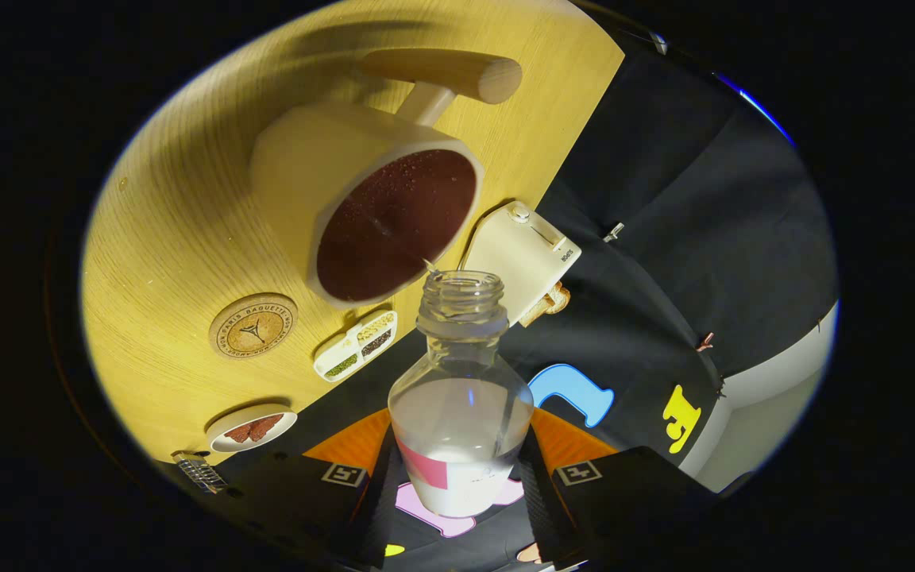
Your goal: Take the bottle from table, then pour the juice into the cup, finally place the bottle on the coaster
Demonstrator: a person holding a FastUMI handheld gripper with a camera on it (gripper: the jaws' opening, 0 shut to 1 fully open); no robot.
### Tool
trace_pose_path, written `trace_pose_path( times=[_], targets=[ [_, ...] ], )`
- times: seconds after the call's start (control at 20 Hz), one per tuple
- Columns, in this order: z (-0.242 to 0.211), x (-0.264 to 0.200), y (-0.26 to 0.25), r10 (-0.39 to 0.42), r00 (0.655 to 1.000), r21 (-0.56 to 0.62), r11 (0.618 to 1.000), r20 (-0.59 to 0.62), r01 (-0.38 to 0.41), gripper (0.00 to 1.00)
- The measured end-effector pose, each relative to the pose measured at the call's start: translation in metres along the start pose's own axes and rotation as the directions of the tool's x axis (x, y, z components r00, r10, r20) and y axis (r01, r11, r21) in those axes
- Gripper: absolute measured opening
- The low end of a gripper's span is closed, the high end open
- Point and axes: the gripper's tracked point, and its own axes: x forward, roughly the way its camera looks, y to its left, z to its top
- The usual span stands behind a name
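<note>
My gripper is shut on a clear glass bottle, one finger pressing on each side of its body. The bottle is uncapped and tilted, its open mouth just at the rim of a cream cup with a wooden handle. The cup holds dark reddish liquid with small bubbles. A little pale liquid lies low in the bottle by the fingers. A round wooden coaster with a printed emblem lies on the table beside the cup.
On the yellow wooden table lie a small white divided tray of seeds, a cream box-shaped device at the table's edge, a small round dish with a brown pattern, and a metal object.
</note>
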Motion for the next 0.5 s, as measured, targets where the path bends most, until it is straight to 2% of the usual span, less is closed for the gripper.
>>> trace_pose_path(
  times=[0.5],
  targets=[
    [0.0010,0.0005,0.0006,-0.024,1.000,0.037,0.999,0.008,0.024,0.71]
  ],
)
